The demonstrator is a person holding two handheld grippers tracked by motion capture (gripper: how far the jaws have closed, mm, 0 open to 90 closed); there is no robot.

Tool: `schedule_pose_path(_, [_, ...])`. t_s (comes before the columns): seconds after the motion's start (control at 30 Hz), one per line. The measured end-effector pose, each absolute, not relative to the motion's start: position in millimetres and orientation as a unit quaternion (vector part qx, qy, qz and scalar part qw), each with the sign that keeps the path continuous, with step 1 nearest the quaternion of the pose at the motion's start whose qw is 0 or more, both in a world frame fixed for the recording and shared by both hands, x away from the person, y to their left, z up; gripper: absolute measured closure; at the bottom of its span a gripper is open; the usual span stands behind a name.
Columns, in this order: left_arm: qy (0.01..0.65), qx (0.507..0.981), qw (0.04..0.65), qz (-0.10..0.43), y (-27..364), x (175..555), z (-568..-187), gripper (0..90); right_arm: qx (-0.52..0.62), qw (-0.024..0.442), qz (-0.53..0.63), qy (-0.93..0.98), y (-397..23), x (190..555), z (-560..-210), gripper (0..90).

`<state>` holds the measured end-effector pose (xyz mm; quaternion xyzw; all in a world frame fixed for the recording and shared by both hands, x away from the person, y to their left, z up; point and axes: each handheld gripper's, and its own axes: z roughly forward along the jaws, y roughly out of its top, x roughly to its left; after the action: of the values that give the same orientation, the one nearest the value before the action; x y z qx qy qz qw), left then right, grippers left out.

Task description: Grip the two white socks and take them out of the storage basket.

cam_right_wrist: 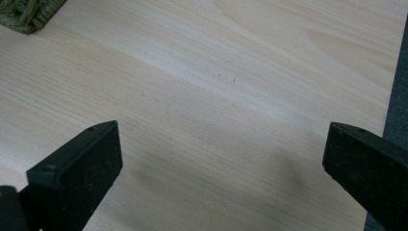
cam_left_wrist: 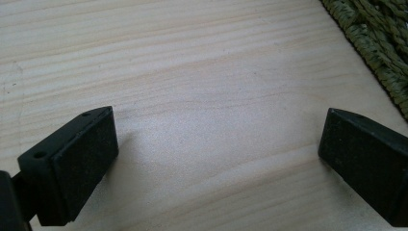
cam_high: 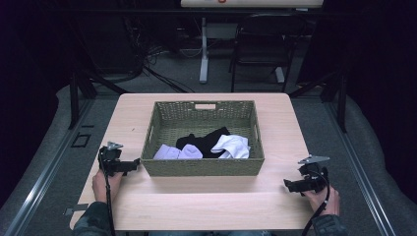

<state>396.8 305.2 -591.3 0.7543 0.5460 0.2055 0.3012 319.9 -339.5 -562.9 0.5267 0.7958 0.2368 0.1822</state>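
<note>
A woven green basket point(cam_high: 201, 167) stands in the middle of the light wooden table point(cam_high: 196, 204). Inside it lie a black garment point(cam_high: 201, 140), a white cloth point(cam_high: 231, 146) at the right and a pale lilac cloth point(cam_high: 172, 152) at the left. My left gripper point(cam_high: 134, 165) rests low at the basket's front left corner, open, jaws wide apart over bare wood point(cam_left_wrist: 216, 144); the basket's weave point(cam_left_wrist: 380, 43) shows at the top right of its view. My right gripper point(cam_high: 287, 185) sits on the table to the basket's right front, open and empty point(cam_right_wrist: 221, 168).
The table's right edge point(cam_right_wrist: 392, 96) runs close beside my right gripper, with grey floor past it. A basket corner point(cam_right_wrist: 29, 14) shows at the top left of the right gripper view. Beyond the table stand a black chair point(cam_high: 260, 49) and a white desk leg point(cam_high: 203, 54).
</note>
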Motion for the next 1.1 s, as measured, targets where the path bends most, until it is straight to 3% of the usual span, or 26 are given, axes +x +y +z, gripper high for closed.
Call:
schedule_pose_path(0.27, [0.546, 0.755, 0.301, 0.206, 305, 397, -591, 0.0, 0.517, 0.194, 0.238, 0.799, -338, 316, -555, 0.0])
schedule_pose_path(0.5, [0.546, 0.754, 0.301, 0.206, 305, 397, -591, 0.0, 0.522, 0.162, 0.238, 0.803, -341, 317, -553, 0.0])
schedule_pose_path(0.8, [0.546, 0.755, 0.301, 0.204, 305, 397, -591, 0.0, 0.510, 0.142, 0.238, 0.814, -334, 324, -523, 0.0])
schedule_pose_path(1.1, [0.546, 0.755, 0.300, 0.205, 305, 396, -591, 0.0, 0.477, 0.151, 0.244, 0.831, -318, 334, -478, 0.0])
